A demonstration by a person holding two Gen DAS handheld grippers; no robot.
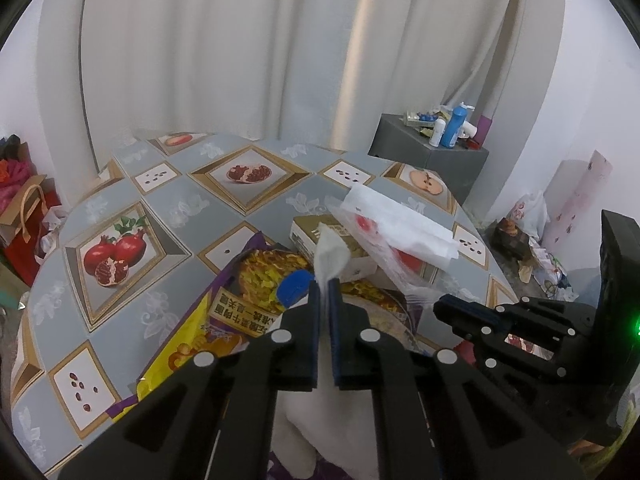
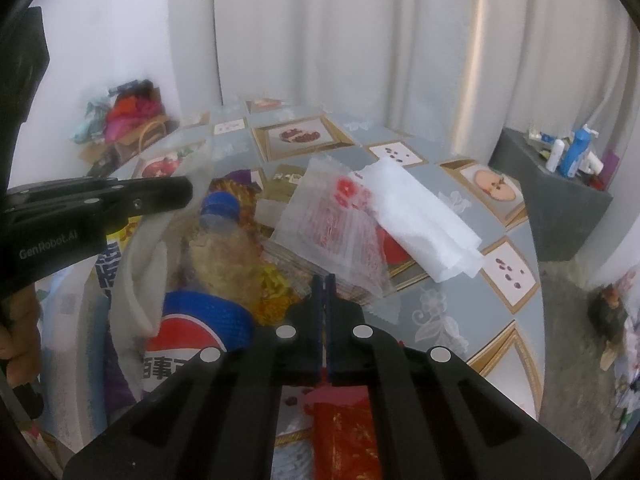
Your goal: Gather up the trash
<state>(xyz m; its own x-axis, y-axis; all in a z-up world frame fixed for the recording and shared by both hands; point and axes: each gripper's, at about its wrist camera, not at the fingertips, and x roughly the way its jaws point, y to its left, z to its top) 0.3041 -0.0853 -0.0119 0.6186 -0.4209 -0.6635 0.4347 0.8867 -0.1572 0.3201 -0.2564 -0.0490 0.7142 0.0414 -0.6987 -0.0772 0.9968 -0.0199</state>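
The left claw point(image 1: 325, 285) is pressed together on the edge of a white plastic bag point(image 1: 330, 256), whose tip sticks up between its tips. The right claw point(image 2: 324, 280) pinches the bag's thin, red-printed other edge point(image 2: 344, 236). Only the right view looks into the bag: a cola bottle point(image 2: 200, 332) with a blue cap lies there. Only the left view shows the yellow snack wrapper point(image 1: 224, 320) clearly. A white tissue point(image 2: 424, 220) rests on the bag above the tiled surface point(image 1: 160, 216).
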